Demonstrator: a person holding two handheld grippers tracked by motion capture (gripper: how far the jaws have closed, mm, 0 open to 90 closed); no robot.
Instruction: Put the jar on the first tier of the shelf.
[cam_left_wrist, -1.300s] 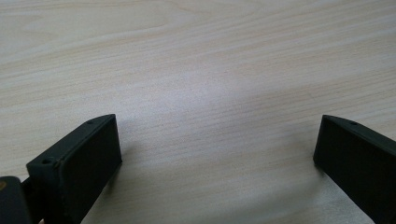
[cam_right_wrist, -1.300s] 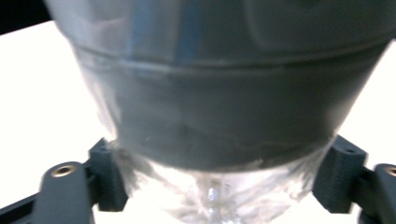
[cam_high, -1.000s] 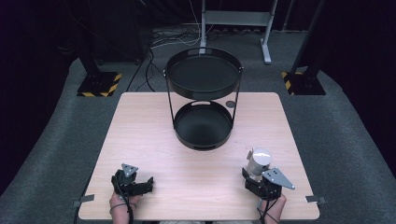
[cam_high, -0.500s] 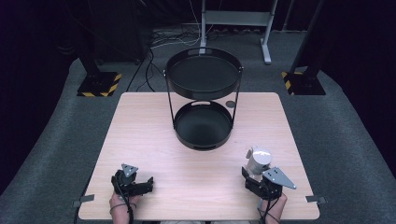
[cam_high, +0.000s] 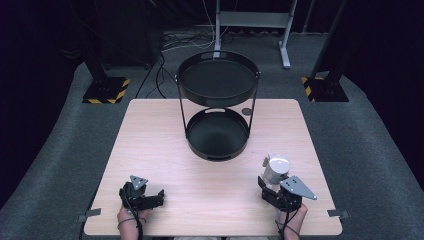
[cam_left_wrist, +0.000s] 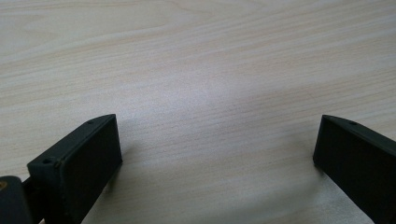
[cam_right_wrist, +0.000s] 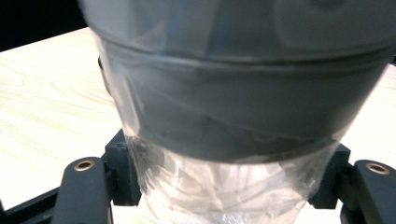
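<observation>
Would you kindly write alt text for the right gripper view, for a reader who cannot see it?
A clear plastic container with a wide grey lid is gripped between the right gripper's two black fingers, very close to the camera. Pale wooden table lies behind it, with darkness beyond the table's edge.

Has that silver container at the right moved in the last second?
No. The silver container sits at the same spot relative to the black two-tier tray, clamped in the right hand-held gripper.
</observation>
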